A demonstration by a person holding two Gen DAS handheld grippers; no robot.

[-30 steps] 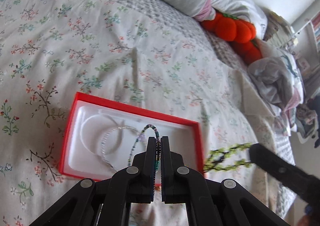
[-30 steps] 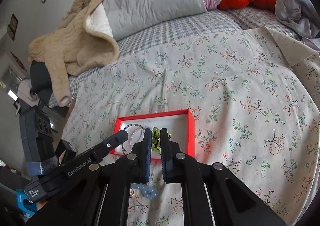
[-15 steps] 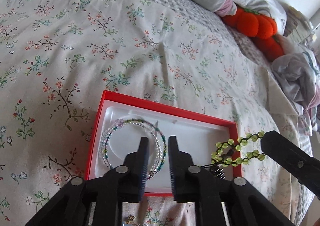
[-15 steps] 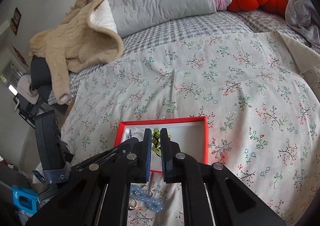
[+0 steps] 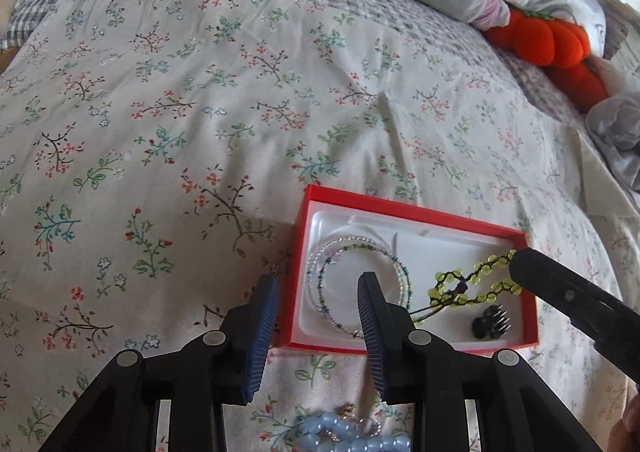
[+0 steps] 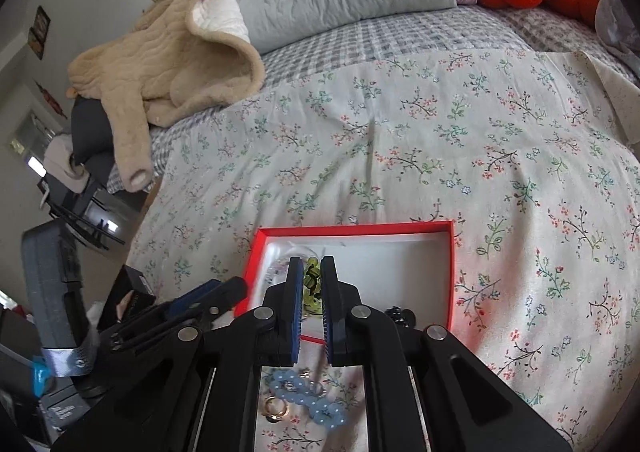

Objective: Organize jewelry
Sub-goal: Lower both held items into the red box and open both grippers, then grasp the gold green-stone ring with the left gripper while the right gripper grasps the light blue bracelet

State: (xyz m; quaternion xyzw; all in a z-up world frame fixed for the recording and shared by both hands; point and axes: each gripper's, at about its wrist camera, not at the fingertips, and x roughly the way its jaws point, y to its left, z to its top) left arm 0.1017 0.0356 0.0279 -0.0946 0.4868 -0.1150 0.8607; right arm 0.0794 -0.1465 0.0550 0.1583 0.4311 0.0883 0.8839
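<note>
On the floral bed sheet (image 5: 248, 99), a red cardboard box (image 5: 400, 207) with glossy white liner is holding a coiled seed-bead necklace (image 5: 340, 252) and a black claw clip (image 5: 490, 322). Left gripper (image 5: 318, 288), jaws just been opening, is hovering empty over the coil. Right gripper (image 6: 311, 276) is pinching the green beaded bracelet (image 5: 472, 280), dangling it above the box.
</note>
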